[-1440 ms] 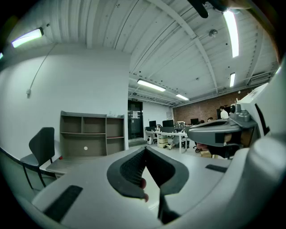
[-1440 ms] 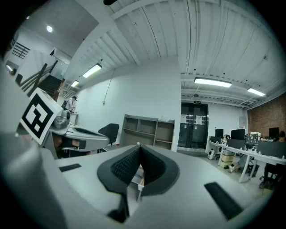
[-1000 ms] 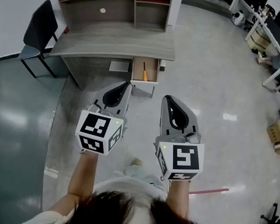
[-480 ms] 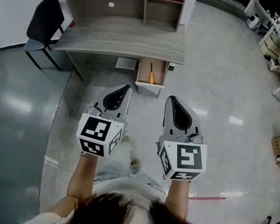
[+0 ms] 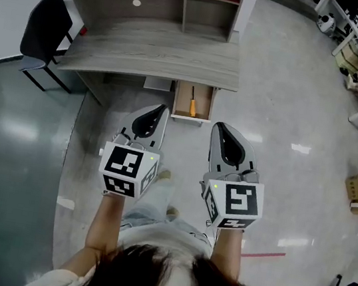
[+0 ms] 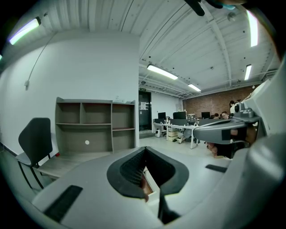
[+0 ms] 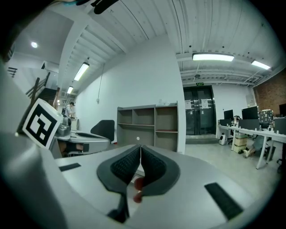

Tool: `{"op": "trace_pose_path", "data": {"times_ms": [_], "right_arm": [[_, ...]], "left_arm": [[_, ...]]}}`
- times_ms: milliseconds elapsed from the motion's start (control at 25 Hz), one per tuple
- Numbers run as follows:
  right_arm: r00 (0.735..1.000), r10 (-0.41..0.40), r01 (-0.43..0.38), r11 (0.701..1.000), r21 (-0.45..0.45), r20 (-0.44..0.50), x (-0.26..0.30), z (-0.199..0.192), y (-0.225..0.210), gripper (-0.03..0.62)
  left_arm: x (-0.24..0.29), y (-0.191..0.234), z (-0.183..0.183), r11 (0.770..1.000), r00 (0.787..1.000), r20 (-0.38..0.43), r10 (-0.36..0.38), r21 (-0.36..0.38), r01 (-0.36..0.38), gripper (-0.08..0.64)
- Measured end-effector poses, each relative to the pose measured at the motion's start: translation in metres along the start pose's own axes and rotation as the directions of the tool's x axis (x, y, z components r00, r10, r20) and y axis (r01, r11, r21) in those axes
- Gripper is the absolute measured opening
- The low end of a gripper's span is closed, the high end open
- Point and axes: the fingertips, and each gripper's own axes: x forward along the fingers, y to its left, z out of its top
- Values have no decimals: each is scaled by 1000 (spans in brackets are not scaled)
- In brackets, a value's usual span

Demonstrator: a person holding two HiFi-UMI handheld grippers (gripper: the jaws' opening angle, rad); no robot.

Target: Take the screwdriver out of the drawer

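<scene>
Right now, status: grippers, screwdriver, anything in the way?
Left gripper and right gripper shut, holding nothing, short of the desk. Screwdriver lies in open drawer. Nothing in the way.

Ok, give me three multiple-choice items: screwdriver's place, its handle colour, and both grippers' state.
1. The screwdriver lies: A on the desk top; B in the open drawer; C on the floor.
2. Its handle is: A blue; B green; C orange.
3. The left gripper and right gripper are: A both shut, empty; B both wide open; C both holding the screwdriver.
Answers: 1 B, it rests inside the pulled-out drawer; 2 C, the head view shows orange; 3 A, each gripper view shows jaws together on nothing.
</scene>
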Motion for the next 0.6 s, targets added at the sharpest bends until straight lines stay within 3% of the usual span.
{"op": "trace_pose_path", "data": {"times_ms": [440,600], "right_arm": [[1000,1,2,996,93,-30,86,-7,-16,28],[998,-11,16,996,88,-56,116,-13,-18,28]], "left_arm": [[73,51,-11,998,997,-43,-63,-17,62,17],[97,68,-21,996,994,-60,-88,-27,87,17]]}}
